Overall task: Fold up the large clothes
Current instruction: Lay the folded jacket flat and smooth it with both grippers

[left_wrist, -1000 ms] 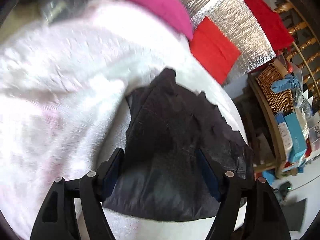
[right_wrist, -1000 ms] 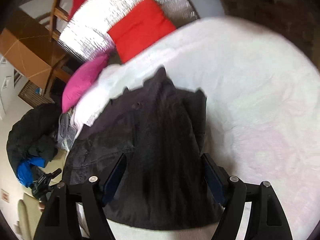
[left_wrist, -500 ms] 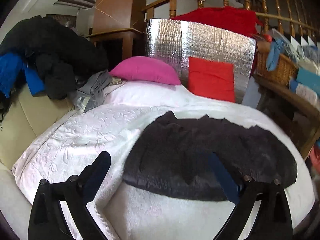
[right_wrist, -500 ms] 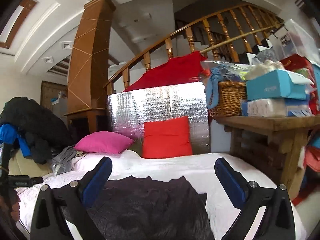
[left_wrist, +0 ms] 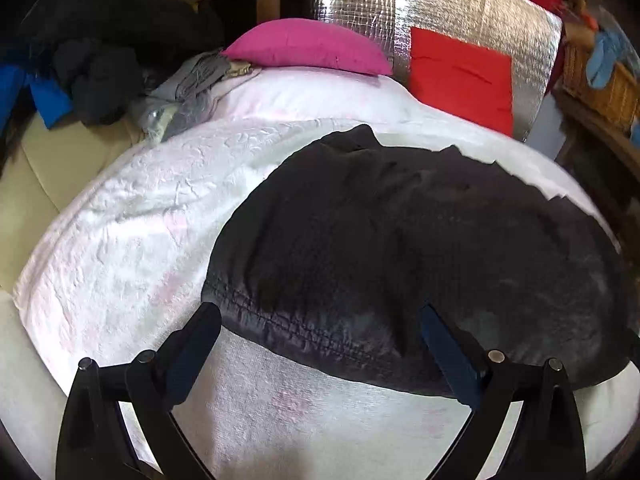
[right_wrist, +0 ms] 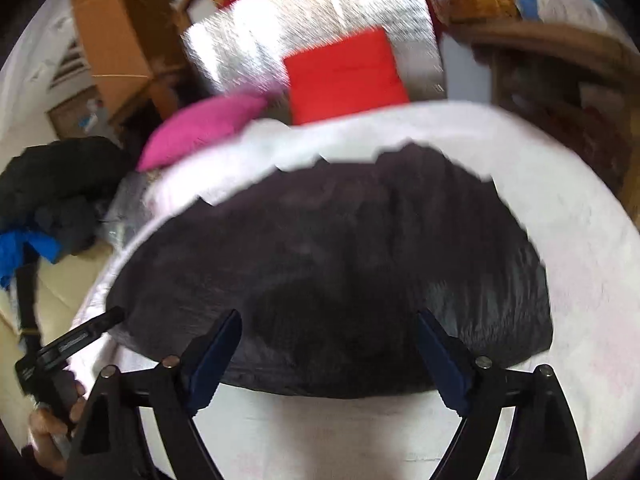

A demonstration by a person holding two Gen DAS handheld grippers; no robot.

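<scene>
Both grippers hang over the near hem of the black garment (left_wrist: 400,240) with their jaws spread wide and nothing pinched between them. Left gripper (left_wrist: 320,344): its jaws have just been opening, one finger at 7 o'clock of the left wrist view over the white bedspread (left_wrist: 140,220), the other at 5 o'clock over the dark cloth; the stitched hem runs between them, but the pads do not press on it. Right gripper (right_wrist: 328,344): its jaws have just been closing a little, yet they stand well apart, both fingers over the garment's near edge with the cloth loose between them.

That garment lies spread flat across the middle of the bedspread, its far edge jagged toward 12 o'clock. Beyond it, at 11 o'clock, rests a pink cushion (left_wrist: 308,46); at 1 o'clock a red cushion (left_wrist: 460,76) leans on a silver foil panel (left_wrist: 480,4). At 10 o'clock sits a heap of dark and blue clothes (left_wrist: 92,40). In the right wrist view, blurred, a hand (right_wrist: 52,428) at 8 o'clock grips the left tool's handle.
</scene>
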